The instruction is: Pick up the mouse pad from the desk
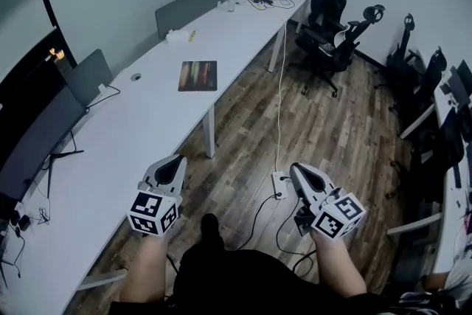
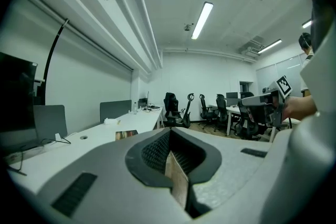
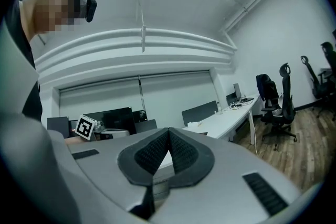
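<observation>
On the long white desk (image 1: 147, 122), well ahead of both grippers, the mouse pad (image 1: 198, 75) lies flat near the desk's front edge. It is a dark rectangle with a streaky print, and nothing touches it. In the head view its longer side seems to run across the picture, so its near long edge faces the person.

The left gripper (image 1: 175, 162) hangs at the desk's front edge and points up the desk toward the pad. Its jaws are pressed together with nothing between them. The right gripper (image 1: 296, 169) is out over the wooden floor (image 1: 332, 129), beside the desk rather than above it. Its jaws also meet at the tips and are empty.

The left gripper looks the nearer, and it is already in line with the desk. I judge that the reach falls to it, and that the jaws must spread before they can take an edge.

The left gripper view shows only a thin strip of the pad (image 2: 126, 135) above the jaw body. In the right gripper view I cannot pick the pad out with any certainty. How thick the pad is, and whether an edge stands clear of the desk for a jaw to slip under, is too small to tell.
</observation>
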`<state>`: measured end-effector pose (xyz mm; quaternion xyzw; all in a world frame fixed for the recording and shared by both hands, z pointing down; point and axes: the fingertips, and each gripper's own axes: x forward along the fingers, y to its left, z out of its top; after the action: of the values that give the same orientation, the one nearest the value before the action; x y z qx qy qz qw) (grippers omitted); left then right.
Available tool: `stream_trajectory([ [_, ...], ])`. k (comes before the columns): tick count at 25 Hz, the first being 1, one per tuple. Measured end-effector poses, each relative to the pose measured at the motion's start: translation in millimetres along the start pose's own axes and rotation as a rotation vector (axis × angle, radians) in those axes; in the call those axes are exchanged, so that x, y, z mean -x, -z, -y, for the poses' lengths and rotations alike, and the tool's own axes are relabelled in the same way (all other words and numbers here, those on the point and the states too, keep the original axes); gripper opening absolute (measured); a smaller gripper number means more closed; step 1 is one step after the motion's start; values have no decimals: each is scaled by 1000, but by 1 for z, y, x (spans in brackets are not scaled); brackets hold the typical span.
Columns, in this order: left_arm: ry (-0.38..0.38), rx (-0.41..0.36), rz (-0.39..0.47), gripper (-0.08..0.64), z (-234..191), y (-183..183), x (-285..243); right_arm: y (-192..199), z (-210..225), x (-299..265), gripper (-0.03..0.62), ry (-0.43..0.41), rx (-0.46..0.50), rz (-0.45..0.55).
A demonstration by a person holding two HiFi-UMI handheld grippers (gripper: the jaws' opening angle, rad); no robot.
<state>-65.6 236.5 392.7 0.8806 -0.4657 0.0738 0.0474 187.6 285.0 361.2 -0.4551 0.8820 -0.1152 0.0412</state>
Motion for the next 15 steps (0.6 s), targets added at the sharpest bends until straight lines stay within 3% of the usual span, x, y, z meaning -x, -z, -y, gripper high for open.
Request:
stream_trajectory([
  [15, 35, 39, -23, 6, -141, -12, -109, -14, 35, -191, 3, -17, -4, -72],
])
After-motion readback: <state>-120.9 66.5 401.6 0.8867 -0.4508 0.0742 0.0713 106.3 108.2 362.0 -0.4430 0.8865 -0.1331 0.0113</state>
